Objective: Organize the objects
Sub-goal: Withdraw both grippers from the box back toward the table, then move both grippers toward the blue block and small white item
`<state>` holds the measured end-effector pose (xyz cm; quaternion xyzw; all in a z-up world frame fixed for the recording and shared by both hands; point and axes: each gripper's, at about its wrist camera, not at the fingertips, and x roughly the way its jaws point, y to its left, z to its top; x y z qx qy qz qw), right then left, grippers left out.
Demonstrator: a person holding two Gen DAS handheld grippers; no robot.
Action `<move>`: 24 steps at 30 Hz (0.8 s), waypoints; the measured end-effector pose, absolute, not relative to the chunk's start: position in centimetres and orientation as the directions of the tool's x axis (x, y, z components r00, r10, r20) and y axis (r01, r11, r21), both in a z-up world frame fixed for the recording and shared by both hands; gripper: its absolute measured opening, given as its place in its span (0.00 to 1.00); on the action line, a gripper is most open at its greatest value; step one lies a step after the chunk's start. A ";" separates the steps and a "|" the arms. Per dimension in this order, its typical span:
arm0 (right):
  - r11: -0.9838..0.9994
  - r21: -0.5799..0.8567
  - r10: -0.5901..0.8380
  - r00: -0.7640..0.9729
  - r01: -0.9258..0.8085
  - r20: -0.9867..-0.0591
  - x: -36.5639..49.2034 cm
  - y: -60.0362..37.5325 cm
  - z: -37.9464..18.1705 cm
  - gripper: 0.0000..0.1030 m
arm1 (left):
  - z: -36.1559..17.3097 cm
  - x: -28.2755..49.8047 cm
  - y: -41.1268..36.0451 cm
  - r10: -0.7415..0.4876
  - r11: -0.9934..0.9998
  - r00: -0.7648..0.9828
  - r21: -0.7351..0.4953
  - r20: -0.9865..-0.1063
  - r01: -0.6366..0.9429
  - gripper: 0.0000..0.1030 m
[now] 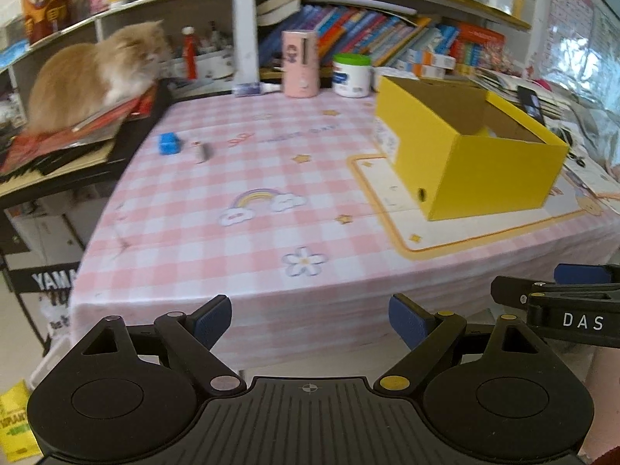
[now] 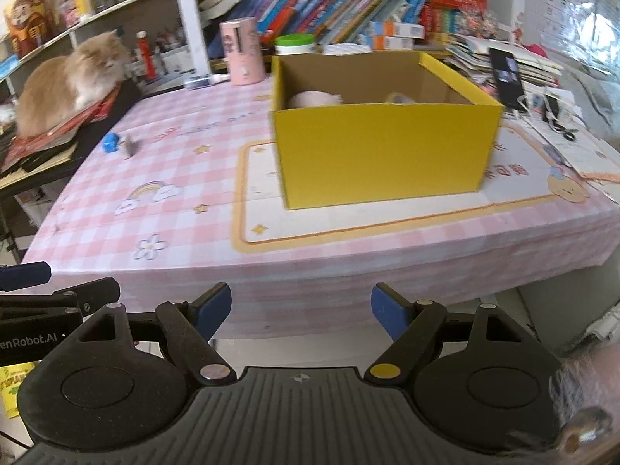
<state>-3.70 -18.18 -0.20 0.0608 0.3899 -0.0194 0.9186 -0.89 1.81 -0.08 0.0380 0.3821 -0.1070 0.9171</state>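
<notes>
Both tongs, left and right, gape wide and empty short of the table; box ahead awaits the far-left blue toy.

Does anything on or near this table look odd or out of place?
Yes. A fluffy orange cat sits on a stack of books and papers at the table's far left edge. Two small items, a blue one and a grey one, lie loose outside the yellow box.
</notes>
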 end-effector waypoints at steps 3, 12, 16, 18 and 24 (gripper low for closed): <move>0.994 0.098 0.042 0.697 0.041 -0.715 -3.3 -16.5 -0.2 0.76 | 0.1 -1.3 3.6 -0.136 0.983 0.698 -0.010 -0.703 0.181 0.88; 0.992 0.092 0.125 0.712 -0.085 -0.691 -2.5 -11.4 0.5 0.76 | 0.8 -2.2 8.5 -0.060 0.997 0.735 -0.012 -0.675 0.070 0.88; 0.989 0.087 0.145 0.719 -0.118 -0.679 -2.3 -9.7 0.8 0.76 | 1.1 -2.5 9.9 -0.041 0.999 0.749 -0.012 -0.662 0.044 0.88; 0.988 0.083 0.152 0.724 -0.130 -0.673 -2.3 -9.0 1.0 0.76 | 1.3 -2.5 10.4 -0.037 0.999 0.755 -0.012 -0.654 0.038 0.88; 0.987 0.072 0.153 0.737 -0.141 -0.658 -2.0 -7.7 1.5 0.76 | 1.7 -2.1 11.2 -0.044 0.999 0.769 -0.017 -0.638 0.044 0.88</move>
